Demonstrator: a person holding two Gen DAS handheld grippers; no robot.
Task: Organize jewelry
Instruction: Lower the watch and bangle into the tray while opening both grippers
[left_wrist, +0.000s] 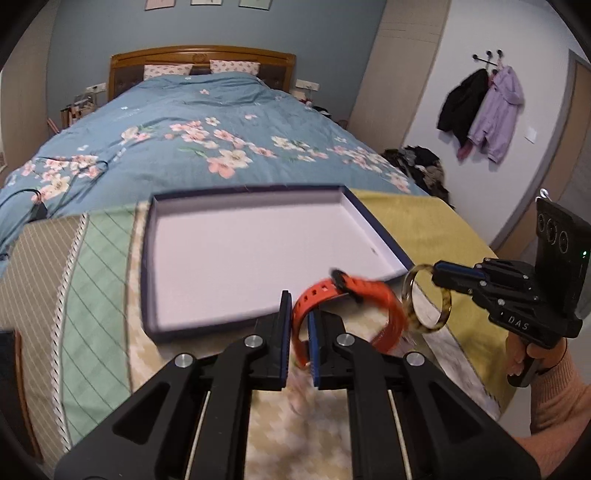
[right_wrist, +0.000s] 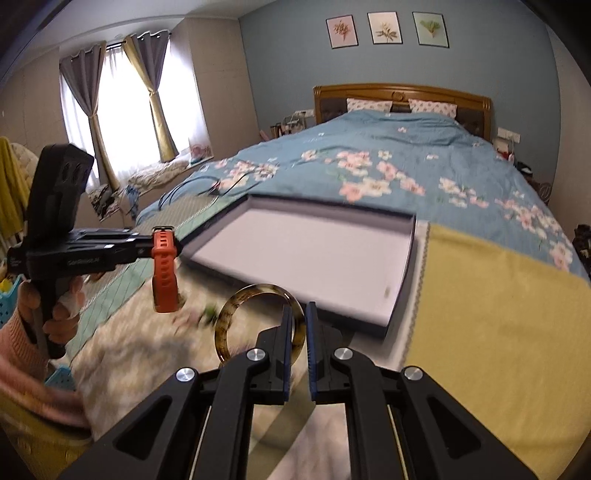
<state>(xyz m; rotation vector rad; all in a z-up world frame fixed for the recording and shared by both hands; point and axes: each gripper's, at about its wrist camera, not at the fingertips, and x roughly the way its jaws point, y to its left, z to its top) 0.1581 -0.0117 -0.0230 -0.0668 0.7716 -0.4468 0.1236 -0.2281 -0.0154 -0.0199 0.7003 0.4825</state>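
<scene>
A: Two pieces are hanging in the air rn. Orange watch strap (left_wrist: 347, 314) is sitting pinched in the left gripper (left_wrist: 298, 343), its fingers (left_wrist: 285, 332) closing tight on the band near one end, the rest looping out to the right.

B: And the bangle?

A: Tortoiseshell bangle (right_wrist: 258, 325) is being held by the right gripper (right_wrist: 297, 350), fingers (right_wrist: 286, 343) clamping its rim on the right side, ring standing out to the left of them. In the left wrist view it's hanging just beside the strap; can't tell if they're touching.

B: What's around them?

A: Both are hovering just in front of the near edge of a shallow open box (left_wrist: 155, 258), dark blue outside w/ a pale lining. Box is lying on a patchwork blanket (right_wrist: 498, 314) (yellow, green, beige panels) at the foot of a bed (left_wrist: 207, 122) w/ a blue floral cover.

B: Hands?

A: Right hand (left_wrist: 524, 354), peach sleeve, is gripping its handle at the right edge of the left view; left hand (right_wrist: 55, 306) is showing at the left of the other view. Lots of motion blur low down, so small bits on the blanket aren't readable.
</scene>
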